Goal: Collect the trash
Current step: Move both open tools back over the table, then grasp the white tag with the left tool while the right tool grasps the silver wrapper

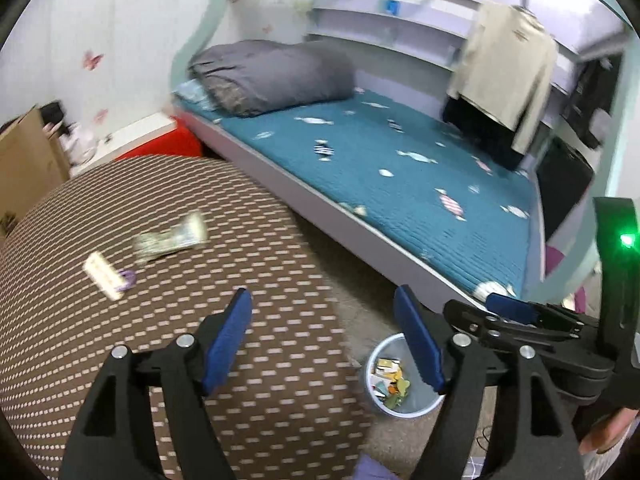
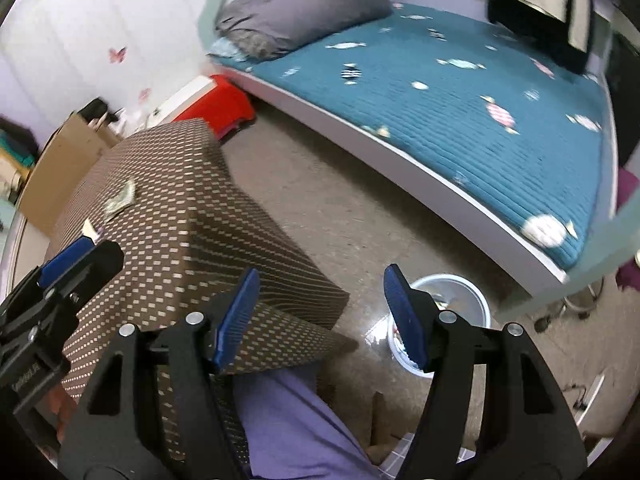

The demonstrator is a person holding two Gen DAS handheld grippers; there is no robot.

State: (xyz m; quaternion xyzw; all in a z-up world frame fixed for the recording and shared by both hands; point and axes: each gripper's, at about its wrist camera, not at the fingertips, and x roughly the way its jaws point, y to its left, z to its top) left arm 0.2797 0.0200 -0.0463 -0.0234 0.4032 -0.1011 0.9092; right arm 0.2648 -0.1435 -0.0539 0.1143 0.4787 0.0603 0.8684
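Observation:
Two pieces of trash lie on a table covered by a brown dotted cloth (image 1: 224,360): a crumpled greenish wrapper (image 1: 170,238) and a white packet with a purple end (image 1: 106,276). Both also show small in the right wrist view, the wrapper (image 2: 120,200) and the packet (image 2: 91,230). A pale blue bin (image 1: 394,376) with several scraps inside stands on the floor by the table; it also shows in the right wrist view (image 2: 448,284). My left gripper (image 1: 322,340) is open and empty above the table's edge. My right gripper (image 2: 318,314) is open and empty above the floor, close to the bin.
A bed with a teal quilt (image 1: 384,168) and a grey folded duvet (image 1: 272,76) runs along the far side. A red box (image 2: 224,104) and a cardboard box (image 2: 60,168) stand beyond the table. Clothes (image 1: 508,72) hang at the bed's foot.

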